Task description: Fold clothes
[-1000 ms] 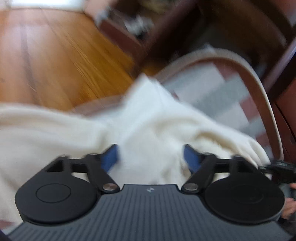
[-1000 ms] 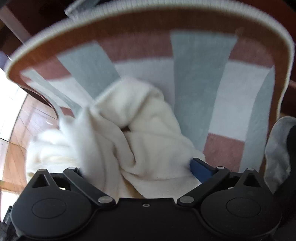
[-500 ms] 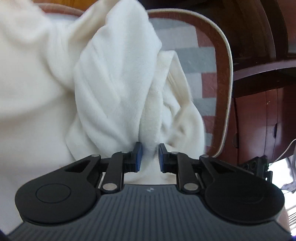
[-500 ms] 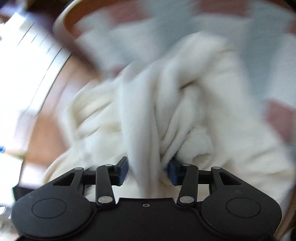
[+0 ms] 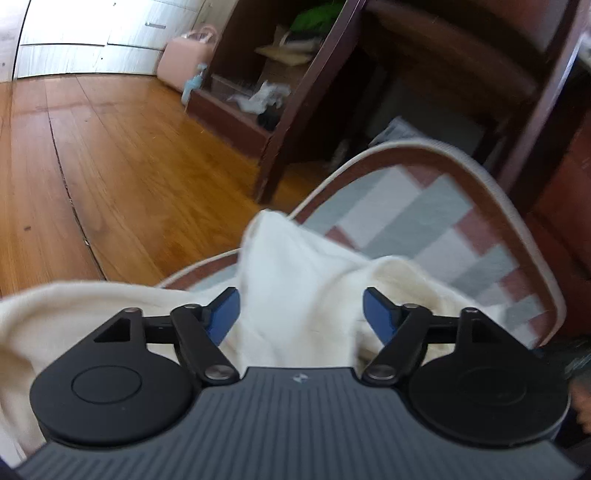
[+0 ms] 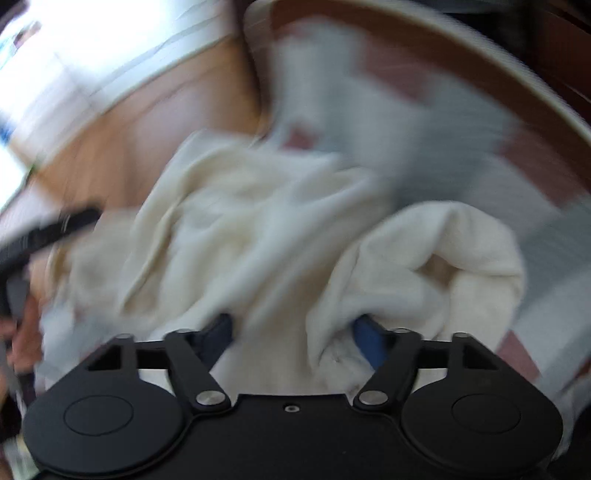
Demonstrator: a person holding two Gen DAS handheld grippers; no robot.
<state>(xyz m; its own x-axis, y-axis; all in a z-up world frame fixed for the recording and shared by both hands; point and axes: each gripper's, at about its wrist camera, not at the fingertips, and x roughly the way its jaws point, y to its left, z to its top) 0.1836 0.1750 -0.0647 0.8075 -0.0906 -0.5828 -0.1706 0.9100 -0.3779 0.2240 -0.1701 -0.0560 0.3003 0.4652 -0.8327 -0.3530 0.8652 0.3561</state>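
No readable writing or brand text can be made out anywhere; only a tiny pale logo mark [image 5: 297,379] is seen on the ribbed body of the left gripper [image 5: 301,314], too small to be read.

The cream fleece garment [image 5: 306,280] is piled in a crumpled heap on a checked mat [image 5: 424,206] of grey, white and brick-red blocks with a brown band and pale piped edge. From the left wrist view, the heap is bunched against the mat's near-left edge, with a lobe spilling past that edge toward the wooden floor [image 5: 110,166]. The left jaws are spread wide, with the blue pads [image 5: 223,314] on either side of a raised peak of fabric, nothing pinched.

The right wrist view is badly smeared by motion. The right gripper [image 6: 295,332] is held over the same garment [image 6: 258,229]; its jaws are set wide too, with folds bulging up between them, and whether the cloth is touched by the pads can't be told. A hand [image 6: 22,332] is glimpsed at the left border.

Room-wise: glossy orange-brown floorboards, a dark reddish-brown shelf unit [image 5: 280,96] with clutter on its shelves, a pink bag [image 5: 184,59] leaned beside it, and pale drawer fronts [image 5: 92,33] along the far wall.
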